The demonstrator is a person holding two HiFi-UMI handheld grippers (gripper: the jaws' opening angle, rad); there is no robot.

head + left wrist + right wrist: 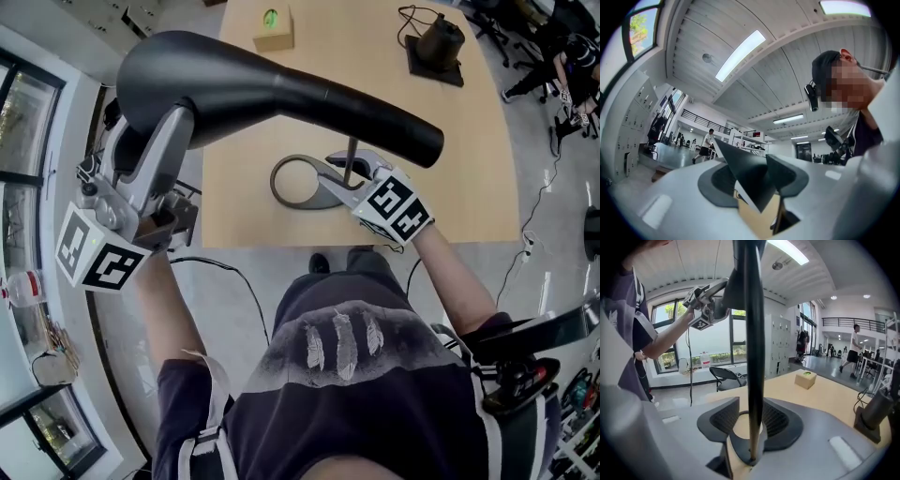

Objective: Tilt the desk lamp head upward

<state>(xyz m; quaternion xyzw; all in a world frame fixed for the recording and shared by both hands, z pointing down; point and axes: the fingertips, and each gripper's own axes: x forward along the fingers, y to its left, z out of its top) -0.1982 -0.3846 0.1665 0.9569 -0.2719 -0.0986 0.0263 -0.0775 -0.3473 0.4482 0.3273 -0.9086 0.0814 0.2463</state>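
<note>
A black desk lamp stands on the wooden table (469, 178), with a ring-shaped base (298, 185) and a thin stem (350, 157). Its long head (281, 94) runs from upper left to right, above the table's near edge. My left gripper (180, 120) reaches up at the head's thick left end; in the left gripper view (761, 180) a black wedge of the head (749, 171) sits pinched between the pads. My right gripper (343, 174) is low at the stem. There (752, 425) the stem (753, 333) stands between the pads with a gap beside it.
A small cardboard box with a green spot (273, 26) and a black device with a cable (437, 45) stand at the table's far side. Windows run along the left. A black chair (724, 377) is beyond the table's end. People walk in the hall behind.
</note>
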